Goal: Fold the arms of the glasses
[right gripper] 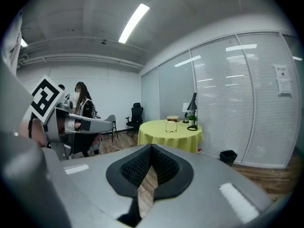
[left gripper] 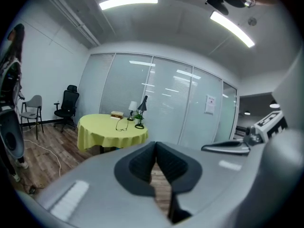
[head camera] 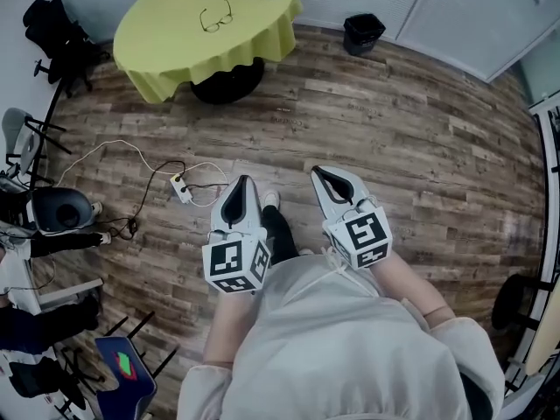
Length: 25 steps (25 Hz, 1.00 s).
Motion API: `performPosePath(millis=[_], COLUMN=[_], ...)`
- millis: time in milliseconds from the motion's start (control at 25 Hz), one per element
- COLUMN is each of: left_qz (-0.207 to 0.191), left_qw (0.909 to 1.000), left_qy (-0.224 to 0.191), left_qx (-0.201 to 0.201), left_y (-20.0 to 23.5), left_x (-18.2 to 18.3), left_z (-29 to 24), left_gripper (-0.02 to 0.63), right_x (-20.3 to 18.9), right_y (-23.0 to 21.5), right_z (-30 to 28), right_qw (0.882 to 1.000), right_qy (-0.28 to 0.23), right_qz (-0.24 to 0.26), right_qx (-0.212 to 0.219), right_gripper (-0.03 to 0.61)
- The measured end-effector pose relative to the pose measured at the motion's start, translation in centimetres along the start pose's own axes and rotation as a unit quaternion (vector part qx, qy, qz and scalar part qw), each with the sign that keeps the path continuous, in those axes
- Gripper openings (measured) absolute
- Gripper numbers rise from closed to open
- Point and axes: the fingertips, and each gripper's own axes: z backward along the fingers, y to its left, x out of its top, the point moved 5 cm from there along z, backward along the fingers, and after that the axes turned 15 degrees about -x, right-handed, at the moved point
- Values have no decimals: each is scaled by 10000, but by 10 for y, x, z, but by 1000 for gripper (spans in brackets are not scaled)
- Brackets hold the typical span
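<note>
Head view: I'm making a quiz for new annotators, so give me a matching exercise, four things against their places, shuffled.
Things:
1 glasses
2 black bin
3 white power strip
4 black office chair

Places:
A on the floor, cables running to it
B just right of the table
C on top of the table
D just left of the table

Pairs: 1-C, 2-B, 3-A, 4-D
</note>
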Motion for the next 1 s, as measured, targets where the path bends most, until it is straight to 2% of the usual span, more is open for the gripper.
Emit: performPosePath(millis=[320,480,720,1000], left_qz=[12,62,-80,-21], left_qw=[9998,9996,9977,9986], left_qy=[99,-50,-216,-19], left_qx=[-199,-270,-634,-522], left_y=[92,147,209,270], left_x=[36,67,110,120], left_z=[-74,-113,-159,-198], left_gripper=[6,6,6,6], right_x=[32,61,98,115], right_y=[-1,3,15,23], right_z=[-112,-173,-252,-327], right_qw=[9994,9993,9989,9991], right_qy=[246,190,133,214], right_qz=[-131,-36,-51,-78], right_qx=[-211,-306,-454,-346], right_gripper=[-2,-2,-2,-2])
